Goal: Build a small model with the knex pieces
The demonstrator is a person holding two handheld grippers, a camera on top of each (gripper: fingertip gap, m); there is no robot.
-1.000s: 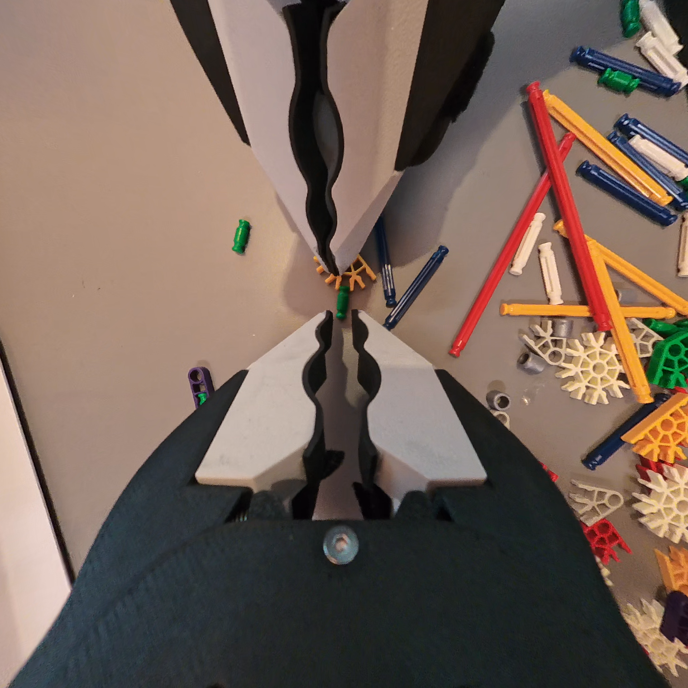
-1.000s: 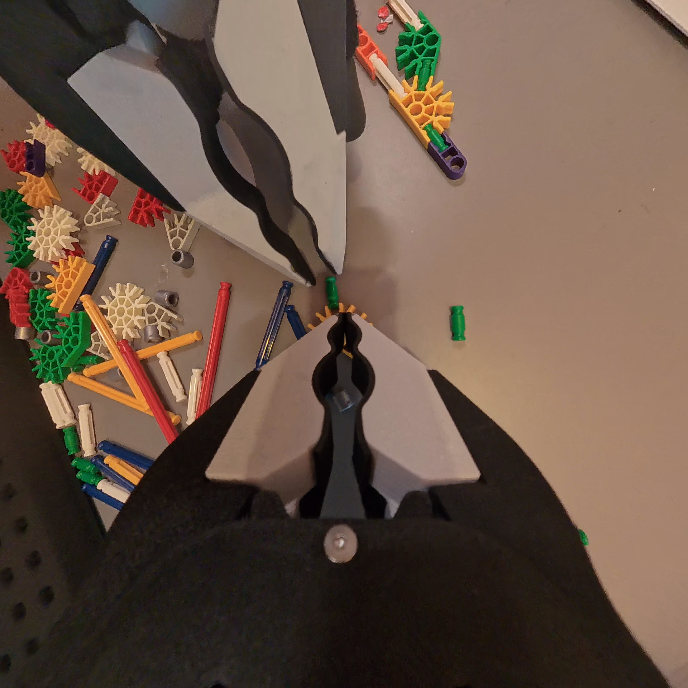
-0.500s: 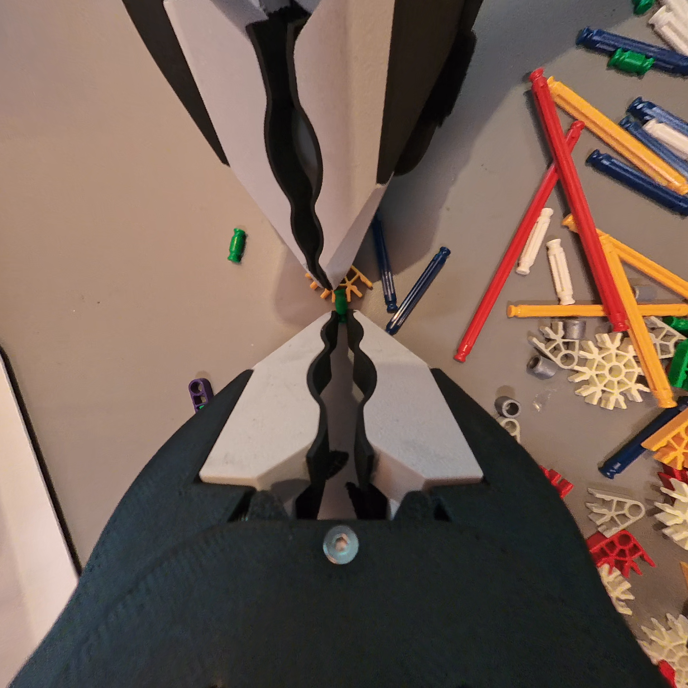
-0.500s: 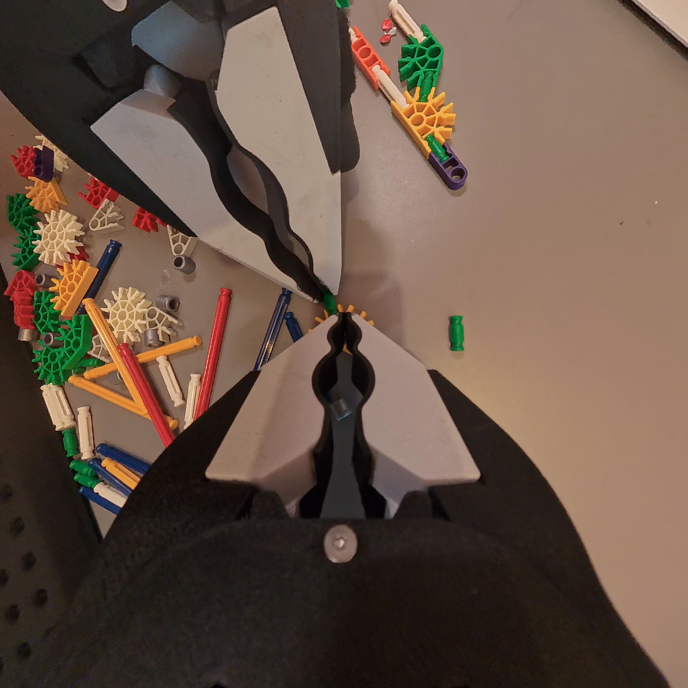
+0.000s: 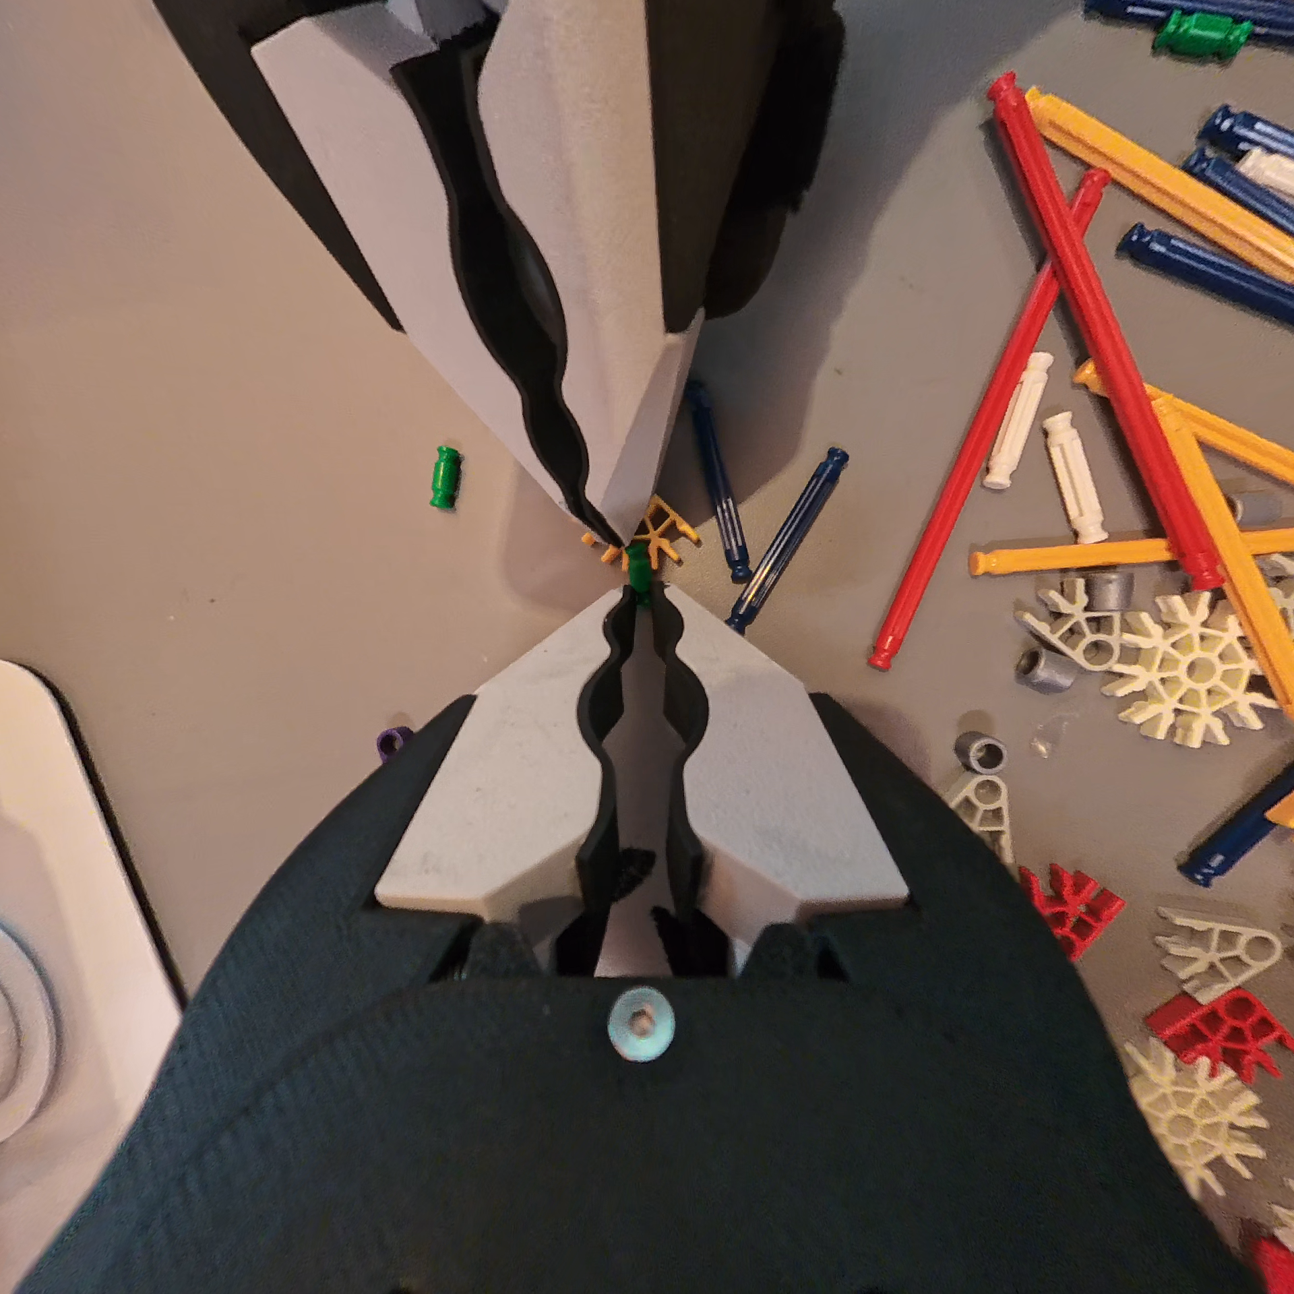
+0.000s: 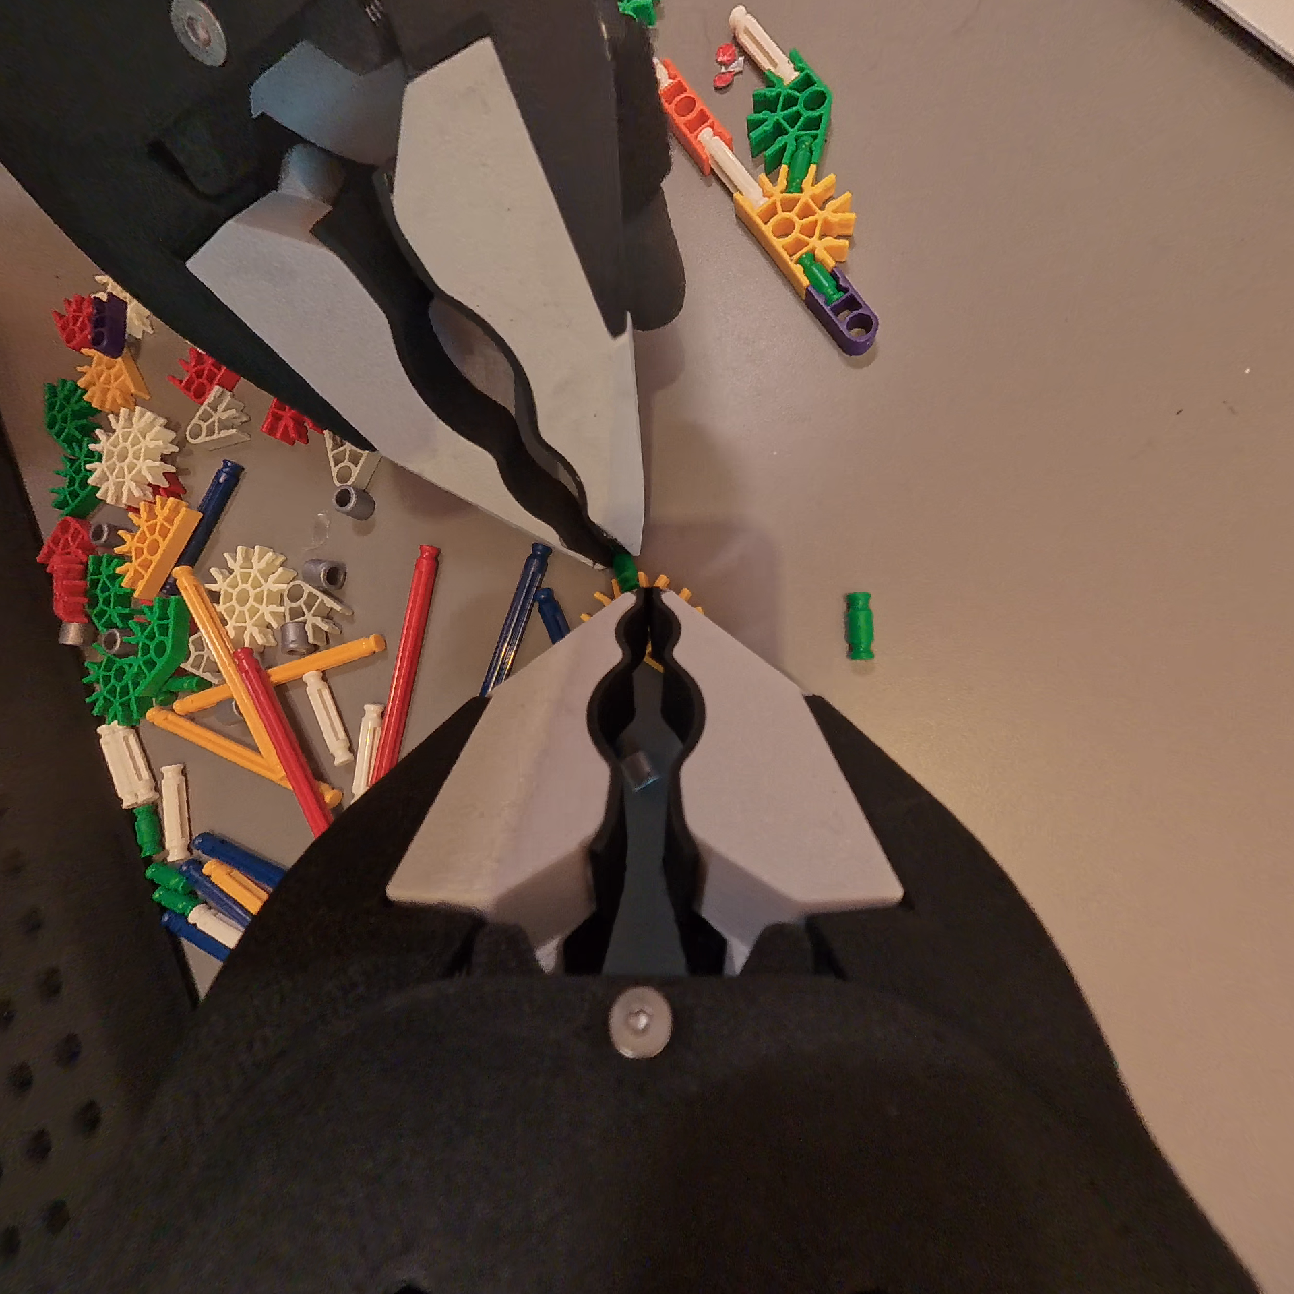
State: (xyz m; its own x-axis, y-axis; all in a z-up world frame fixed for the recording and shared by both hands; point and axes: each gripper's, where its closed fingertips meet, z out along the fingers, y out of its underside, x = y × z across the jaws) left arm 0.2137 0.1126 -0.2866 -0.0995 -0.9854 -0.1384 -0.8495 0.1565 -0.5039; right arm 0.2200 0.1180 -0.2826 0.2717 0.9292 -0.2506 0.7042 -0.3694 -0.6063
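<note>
My left gripper [image 5: 641,595] is shut on a short green rod [image 5: 638,568], held at the very fingertips. The rod's far end touches a yellow snowflake connector [image 5: 665,532]. My right gripper [image 5: 616,539] comes in from the top, tip to tip with the left, and is shut on that connector. In the right wrist view the right gripper [image 6: 648,595] pinches the yellow connector [image 6: 659,581], whose spikes stick out on both sides. The left gripper [image 6: 616,550] comes down from the upper left with the green rod [image 6: 624,571]. Both are just above the grey table.
A loose green rod [image 5: 445,476] lies left of the tips. Two blue rods [image 5: 784,539] lie just to the right. A pile of rods and connectors, with a white snowflake [image 5: 1190,665], fills the right. A small built assembly [image 6: 798,217] lies apart. A white object [image 5: 42,840] is at the left edge. Left and right tips are no more than a few centimetres apart.
My left gripper was open behind the green rod; it moved forward and closed on it. The right gripper stayed shut on the yellow connector, and the two tips now meet.
</note>
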